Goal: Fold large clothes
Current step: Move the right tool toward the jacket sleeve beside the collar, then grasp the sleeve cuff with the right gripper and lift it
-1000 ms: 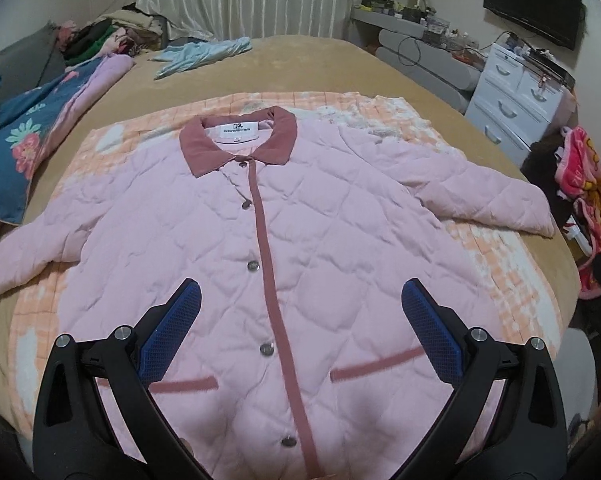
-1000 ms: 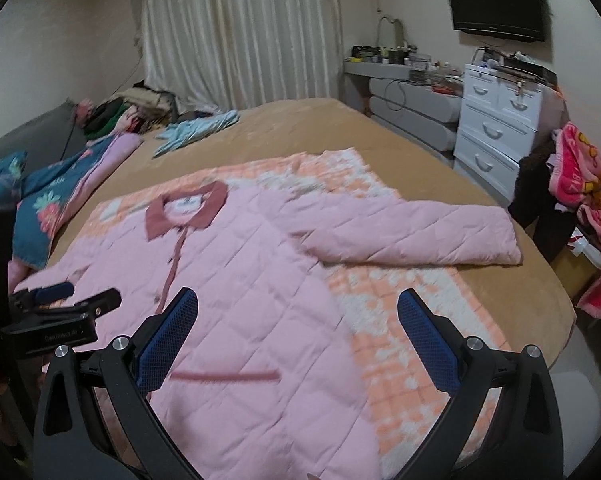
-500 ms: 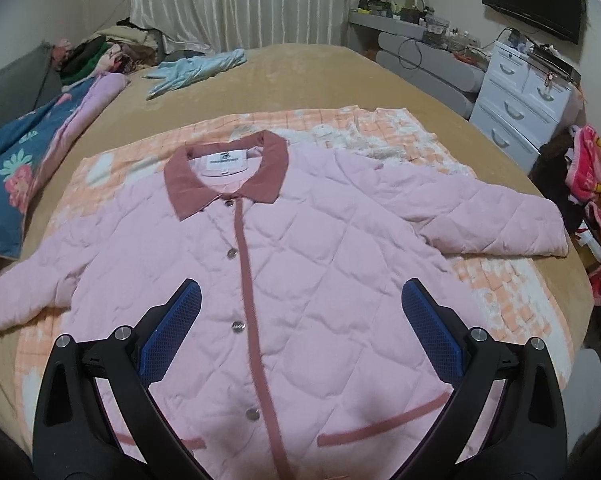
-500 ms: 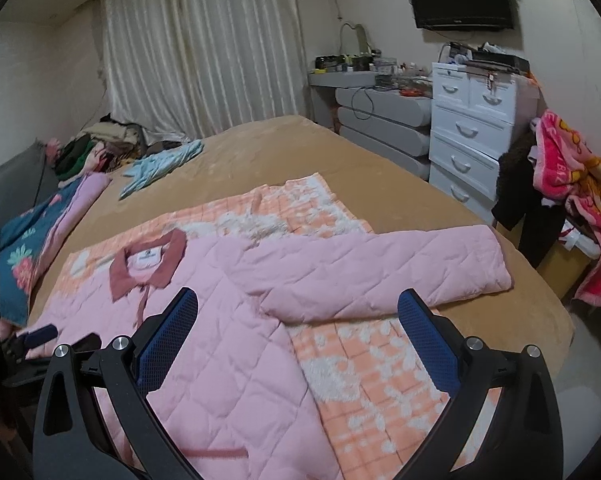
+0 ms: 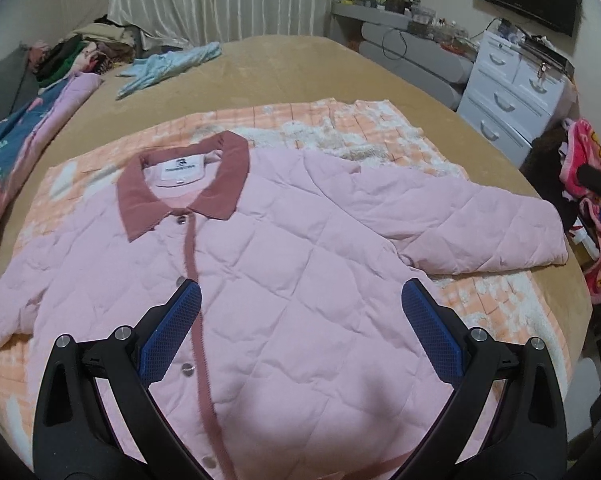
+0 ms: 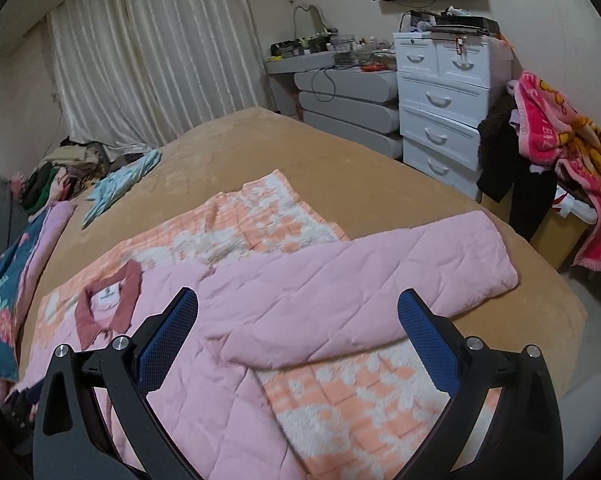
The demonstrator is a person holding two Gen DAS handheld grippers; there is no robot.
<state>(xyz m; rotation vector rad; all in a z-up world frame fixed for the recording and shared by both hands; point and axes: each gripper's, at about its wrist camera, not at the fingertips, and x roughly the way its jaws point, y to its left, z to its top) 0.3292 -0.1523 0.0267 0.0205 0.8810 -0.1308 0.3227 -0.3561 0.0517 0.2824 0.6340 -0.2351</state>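
My pink quilted jacket (image 5: pixel 284 264) lay flat, buttoned and face up on the orange checked blanket (image 6: pixel 352 404) spread over the bed (image 6: pixel 300 148), collar toward the far edge. No fold was made yet, I judged. My left tongs (image 5: pixel 300 332) hung spread and empty above its front; my right tongs (image 6: pixel 298 336) hung spread and empty above the sleeve (image 6: pixel 380 280) near the bed's right edge. Next I'd need to pinch that cuff. No containers held anything.
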